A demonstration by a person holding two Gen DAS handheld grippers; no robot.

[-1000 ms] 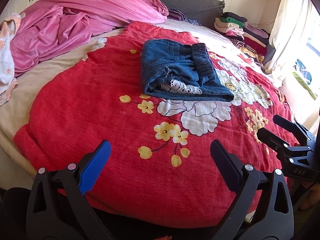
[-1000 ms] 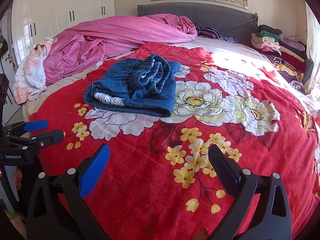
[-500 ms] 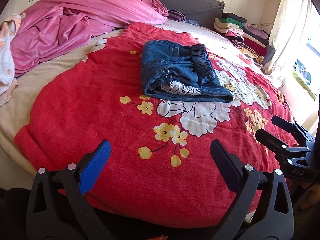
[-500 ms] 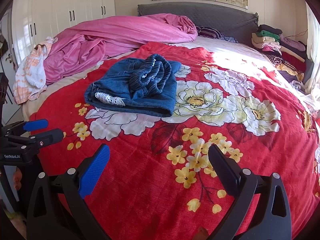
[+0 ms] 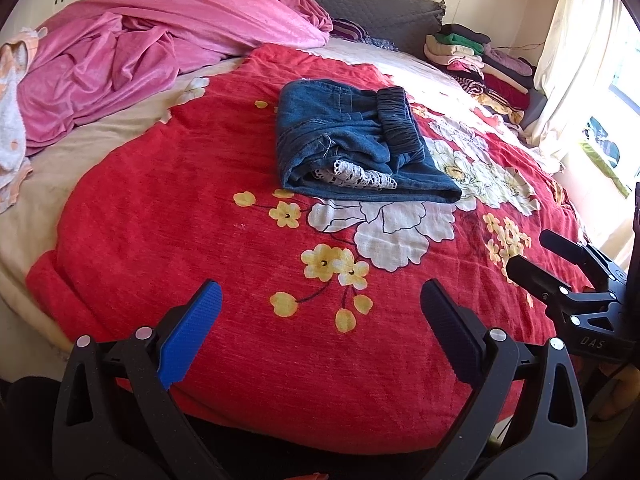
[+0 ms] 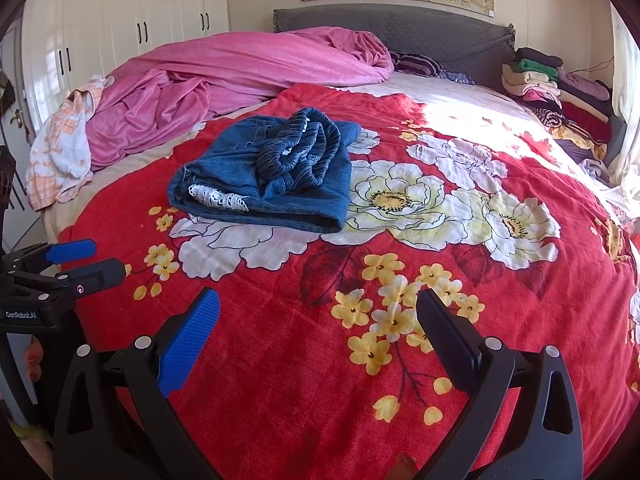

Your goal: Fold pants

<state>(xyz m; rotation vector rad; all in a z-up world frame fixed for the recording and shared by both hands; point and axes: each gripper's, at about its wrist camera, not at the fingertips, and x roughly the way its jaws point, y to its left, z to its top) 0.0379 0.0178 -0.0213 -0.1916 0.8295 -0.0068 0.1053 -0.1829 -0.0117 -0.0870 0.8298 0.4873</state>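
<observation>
Judging the denim pants (image 5: pixel 352 148) already folded ahead, keep left gripper (image 5: pixel 320 320) and right gripper (image 6: pixel 318 320) wide, empty, well short of them.

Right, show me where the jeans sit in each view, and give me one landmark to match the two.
Left wrist view: the jeans lie folded on the red blanket, upper centre, far beyond the open left gripper.
Right wrist view: the jeans lie left of centre, beyond the open right gripper.
Shared landmark: the white lace trim poking from the fold's near edge.
</observation>
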